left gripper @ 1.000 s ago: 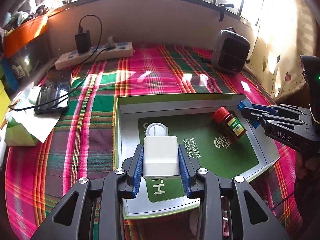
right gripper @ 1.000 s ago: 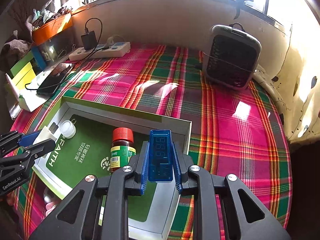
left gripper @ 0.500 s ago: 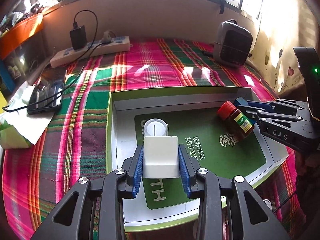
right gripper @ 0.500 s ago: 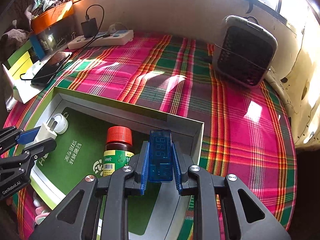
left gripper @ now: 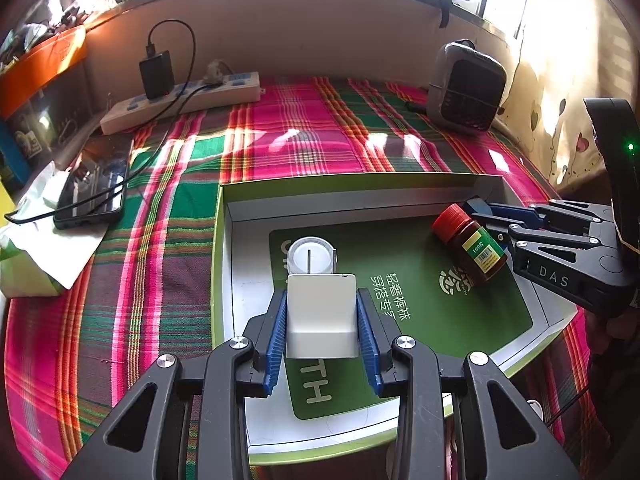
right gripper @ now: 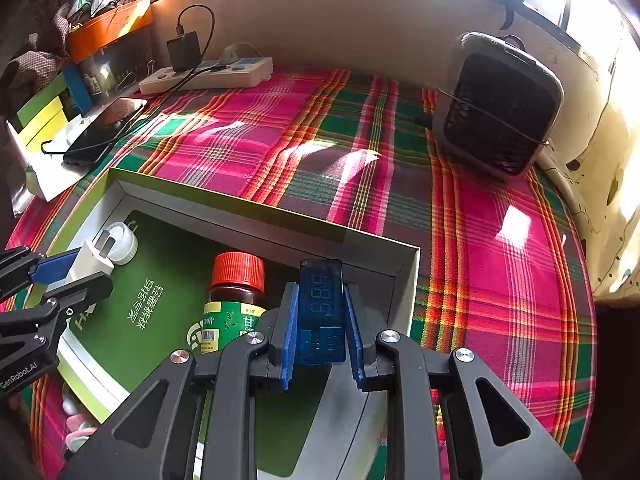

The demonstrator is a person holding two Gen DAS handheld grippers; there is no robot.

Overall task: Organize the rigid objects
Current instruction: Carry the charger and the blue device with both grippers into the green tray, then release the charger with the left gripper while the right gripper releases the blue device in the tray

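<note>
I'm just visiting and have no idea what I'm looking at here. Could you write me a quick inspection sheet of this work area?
Surface: plaid cloth in pink and green, sunlit in patches.
Job's things: open green-rimmed box; inside it a red-capped brown bottle lying down and a white round cap.
Clutter: phone resting partly on a tissue pack; small black fan.
Grippers: left gripper has its jaws shut on a white charger plug over the box; right gripper has its jaws shut on a blue USB meter.
Cables: white power strip with a black adapter; a black cord runs to the phone.
Surroundings: window sill, orange shelf with oddments.
</note>
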